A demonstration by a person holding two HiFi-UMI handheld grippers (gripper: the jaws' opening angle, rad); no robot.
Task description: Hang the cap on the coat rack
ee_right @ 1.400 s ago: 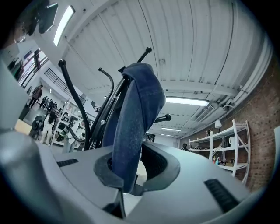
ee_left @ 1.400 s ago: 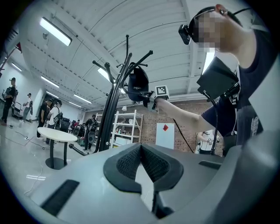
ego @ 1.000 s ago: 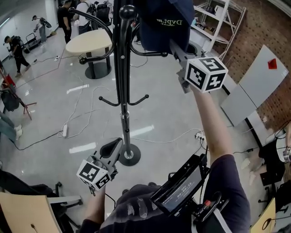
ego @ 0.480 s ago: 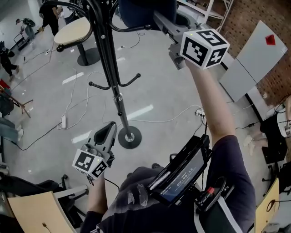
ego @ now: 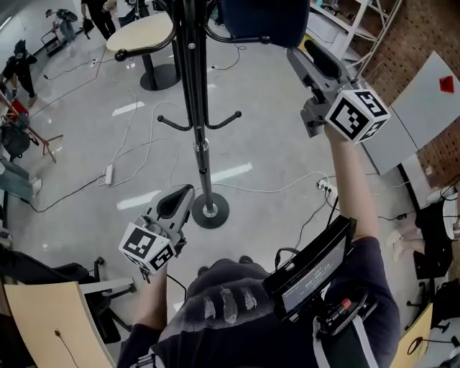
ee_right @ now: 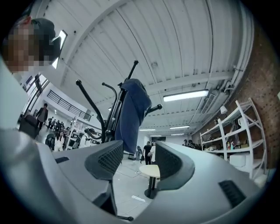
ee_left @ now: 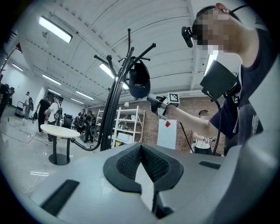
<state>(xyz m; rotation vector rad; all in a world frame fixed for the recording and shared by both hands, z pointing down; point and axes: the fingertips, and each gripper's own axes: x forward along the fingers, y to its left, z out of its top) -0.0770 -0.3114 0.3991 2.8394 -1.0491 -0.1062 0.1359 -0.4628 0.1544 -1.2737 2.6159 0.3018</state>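
Observation:
The dark blue cap (ego: pixel 264 20) hangs on an upper hook of the black coat rack (ego: pixel 195 93), free of both grippers. My right gripper (ego: pixel 305 54) is just below and right of the cap, and its jaws have just been opening. In the right gripper view the jaws (ee_right: pixel 138 159) stand open with nothing between them, and the cap (ee_right: pixel 133 111) hangs a little way ahead on the rack (ee_right: pixel 108 120). My left gripper (ego: pixel 180 200) is held low beside the rack's round base (ego: pixel 210 213). Its pads meet, so it is shut and empty (ee_left: pixel 141 151). The left gripper view also shows the cap (ee_left: pixel 139 83) on the rack.
The rack's lower hooks (ego: pixel 198 122) stick out at mid height. A round beige table (ego: pixel 144 32) stands behind it, and cables (ego: pixel 136 162) trail over the grey floor. A wooden chair (ego: pixel 50 323) is at the lower left. White panels (ego: pixel 424 108) and shelving (ego: pixel 345 18) line the brick wall on the right.
My right gripper has let go of the cap, opened wide and drawn back down and to the right. The cap stays on the hook. The left gripper has barely moved.

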